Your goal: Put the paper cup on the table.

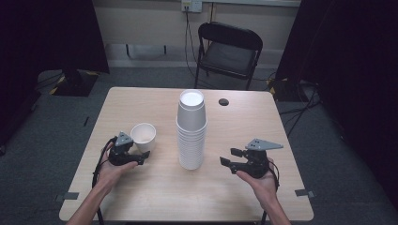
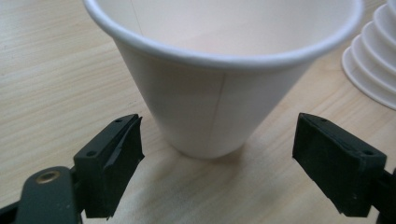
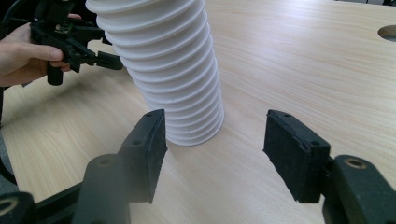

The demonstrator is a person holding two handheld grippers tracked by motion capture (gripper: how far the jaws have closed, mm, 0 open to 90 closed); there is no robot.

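Note:
A single white paper cup [image 1: 143, 136] stands upright on the wooden table [image 1: 155, 197], left of a tall stack of upside-down white cups [image 1: 191, 131]. My left gripper [image 1: 143, 151] lies level just in front of the single cup. In the left gripper view its jaws stand open on either side of the cup [image 2: 219, 102], with a gap at each pad [image 2: 327, 158]. My right gripper [image 1: 230, 157] is held to the right of the stack, open and holding nothing. In the right gripper view the stack [image 3: 173, 70] rises just beyond its jaws, slightly left.
A cable hole [image 1: 224, 101] is cut in the table behind the stack. A black folding chair [image 1: 230, 49] stands beyond the far edge. Dark curtains hang on both sides. Bare tabletop lies in front of both hands.

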